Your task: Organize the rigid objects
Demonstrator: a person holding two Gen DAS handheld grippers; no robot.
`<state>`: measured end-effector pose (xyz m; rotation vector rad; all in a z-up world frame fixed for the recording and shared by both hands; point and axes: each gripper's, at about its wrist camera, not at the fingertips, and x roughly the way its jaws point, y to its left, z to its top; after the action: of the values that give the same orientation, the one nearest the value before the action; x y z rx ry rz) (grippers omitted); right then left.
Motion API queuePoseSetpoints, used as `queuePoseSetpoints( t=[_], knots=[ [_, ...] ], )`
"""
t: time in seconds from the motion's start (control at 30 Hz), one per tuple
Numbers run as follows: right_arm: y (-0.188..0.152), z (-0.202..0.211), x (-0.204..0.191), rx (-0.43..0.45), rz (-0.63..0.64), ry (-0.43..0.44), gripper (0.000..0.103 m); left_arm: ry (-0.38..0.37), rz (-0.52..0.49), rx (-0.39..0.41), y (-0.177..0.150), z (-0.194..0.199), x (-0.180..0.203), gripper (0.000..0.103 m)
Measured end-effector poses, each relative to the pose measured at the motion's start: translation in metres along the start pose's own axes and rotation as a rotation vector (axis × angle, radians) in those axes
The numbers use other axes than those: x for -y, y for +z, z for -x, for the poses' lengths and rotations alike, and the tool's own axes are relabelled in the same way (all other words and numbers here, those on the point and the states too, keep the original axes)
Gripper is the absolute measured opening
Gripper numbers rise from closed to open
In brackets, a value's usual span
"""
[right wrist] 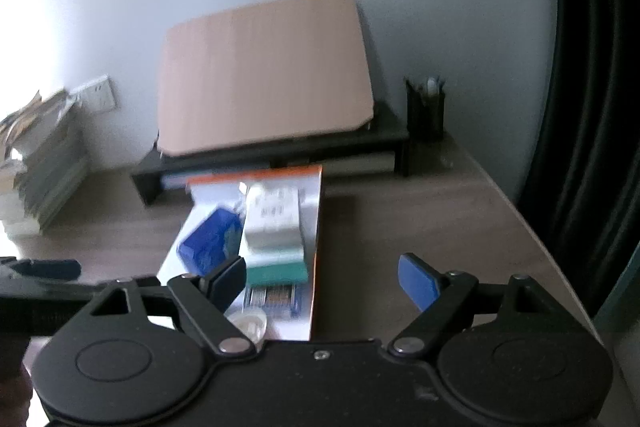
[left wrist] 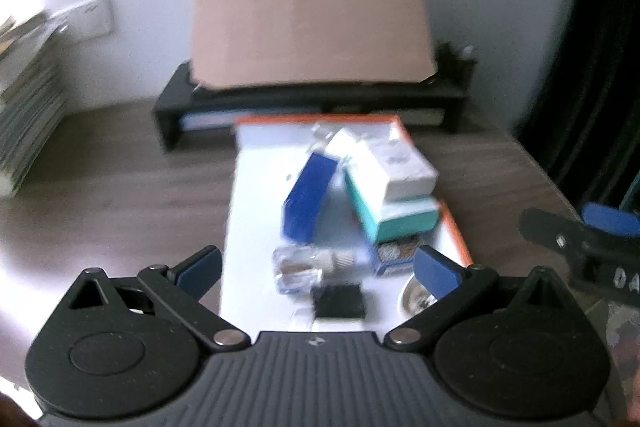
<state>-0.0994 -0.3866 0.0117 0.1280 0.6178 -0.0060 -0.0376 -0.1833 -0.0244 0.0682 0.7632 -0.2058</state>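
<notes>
Boxes: blue box [left wrist: 308,197], white box [left wrist: 386,163] stacked on teal box [left wrist: 394,217], all on white tray [left wrist: 260,195] on desk [left wrist: 120,187]; ahead of left gripper [left wrist: 318,269], jaws wide, empty; right gripper [right wrist: 322,281] likewise spread, empty, tray ahead-left

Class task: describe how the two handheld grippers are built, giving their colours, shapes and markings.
The left gripper and the right gripper match: black ribbed body, two round black discs, black linkage arms on silver rivets, and flat blue finger pads. A small round emblem marks each body.
</notes>
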Motion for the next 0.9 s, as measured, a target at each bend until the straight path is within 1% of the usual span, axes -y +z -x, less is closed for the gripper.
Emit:
queuePoseSetpoints(
  t=[0.03, 0.13, 0.2, 0.37, 0.5, 0.9],
  knots=[
    [-0.004, 0.001, -0.002, -0.023, 0.005, 0.0, 0.098, 0.012, 0.018, -0.016, -0.003, 0.001, -0.002, 0.103],
    [-0.016, 0.006, -0.008, -0.058, 0.03, 0.017, 0.098, 0.034, 0.049, -0.039, -0.011, 0.004, -0.005, 0.103],
    [-0.024, 0.007, -0.012, -0.083, 0.044, 0.018, 0.098, 0.047, 0.047, -0.063, -0.017, 0.005, -0.004, 0.103],
    [-0.034, 0.01, -0.021, -0.12, 0.079, 0.036, 0.098, 0.066, 0.05, -0.086, -0.027, 0.007, -0.003, 0.103],
    [-0.037, 0.01, -0.022, -0.135, 0.089, 0.037, 0.098, 0.081, 0.039, -0.092, -0.032, 0.011, -0.002, 0.103],
    [-0.04, 0.011, -0.022, -0.147, 0.09, 0.028, 0.098, 0.084, 0.031, -0.109, -0.036, 0.01, 0.0, 0.103]
  ],
)
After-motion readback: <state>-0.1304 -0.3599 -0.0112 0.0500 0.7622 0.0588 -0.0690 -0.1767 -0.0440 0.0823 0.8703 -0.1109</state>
